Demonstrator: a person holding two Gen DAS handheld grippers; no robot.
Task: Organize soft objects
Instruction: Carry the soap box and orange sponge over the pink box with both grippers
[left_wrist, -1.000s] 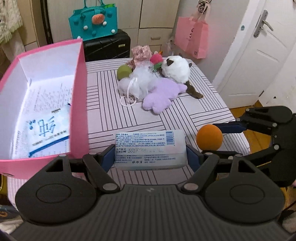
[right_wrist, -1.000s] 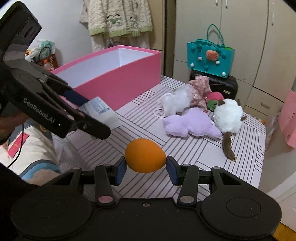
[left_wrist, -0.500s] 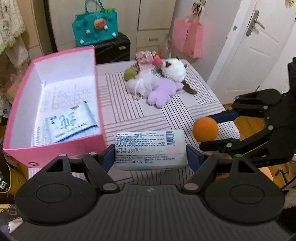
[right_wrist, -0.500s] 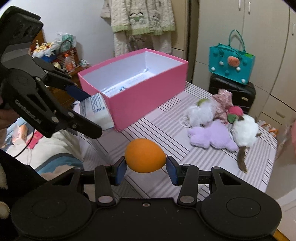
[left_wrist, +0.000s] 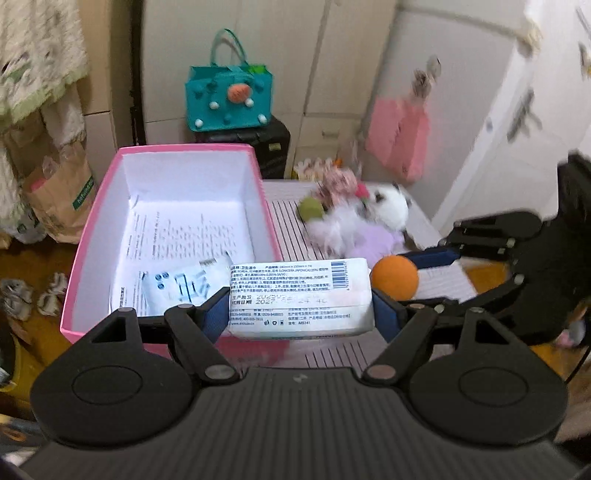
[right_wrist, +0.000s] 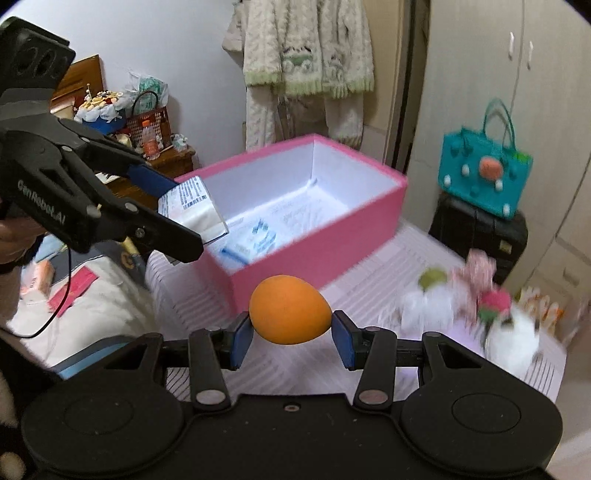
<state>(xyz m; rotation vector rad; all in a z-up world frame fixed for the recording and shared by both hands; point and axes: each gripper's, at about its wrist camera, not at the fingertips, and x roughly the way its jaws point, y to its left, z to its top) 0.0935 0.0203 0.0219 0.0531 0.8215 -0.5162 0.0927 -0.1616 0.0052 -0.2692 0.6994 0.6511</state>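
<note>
Above the near edge of the pink box (left_wrist: 264, 206), the left gripper (left_wrist: 300, 315) clamps a tissue pack (left_wrist: 299, 295) and the right gripper (right_wrist: 291, 334) an orange ball (right_wrist: 290, 309), both probably needing lowering inside before release.

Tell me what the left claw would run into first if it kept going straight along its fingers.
Probably the pink box. The left claw, shut on the white wipes pack, points down toward the box's near right corner. Depth is unclear, so it could drop inside onto the packet already lying there instead.

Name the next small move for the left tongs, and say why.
Probably carry the wipes pack forward over the pink box and let go: the left tongs grip it at the near rim, and a similar pack lies inside.
</note>
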